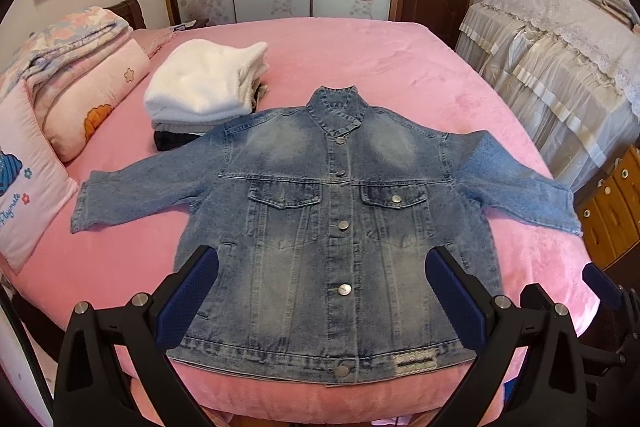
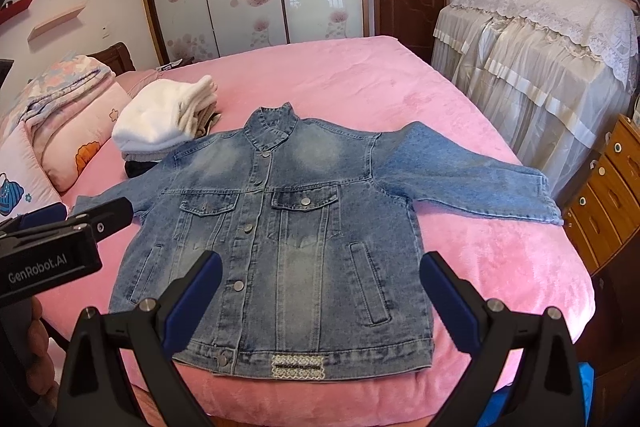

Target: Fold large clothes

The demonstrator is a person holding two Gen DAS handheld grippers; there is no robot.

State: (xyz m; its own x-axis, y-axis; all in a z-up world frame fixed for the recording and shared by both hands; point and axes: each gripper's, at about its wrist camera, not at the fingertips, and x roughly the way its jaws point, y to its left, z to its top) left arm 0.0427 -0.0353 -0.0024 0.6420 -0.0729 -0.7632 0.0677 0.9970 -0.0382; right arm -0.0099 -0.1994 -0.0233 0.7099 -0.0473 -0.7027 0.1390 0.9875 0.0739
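Jacket [image 1: 340, 227] lies flat, buttoned, sleeves spread, on bed [image 1: 400, 67]. Left gripper [image 1: 320, 291] and right gripper [image 2: 320, 291] both wide, holding nothing, above hem.

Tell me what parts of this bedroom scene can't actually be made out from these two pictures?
- Dark garment under the white folded pile: the pile and the denim jacket cover most of it in both views.
- Hem label on the jacket: the print is too small to read in the right wrist view.
- Jacket's left cuff: hidden by the left gripper's body in the right wrist view.
- Jacket's back: it lies face up on the pink bed.
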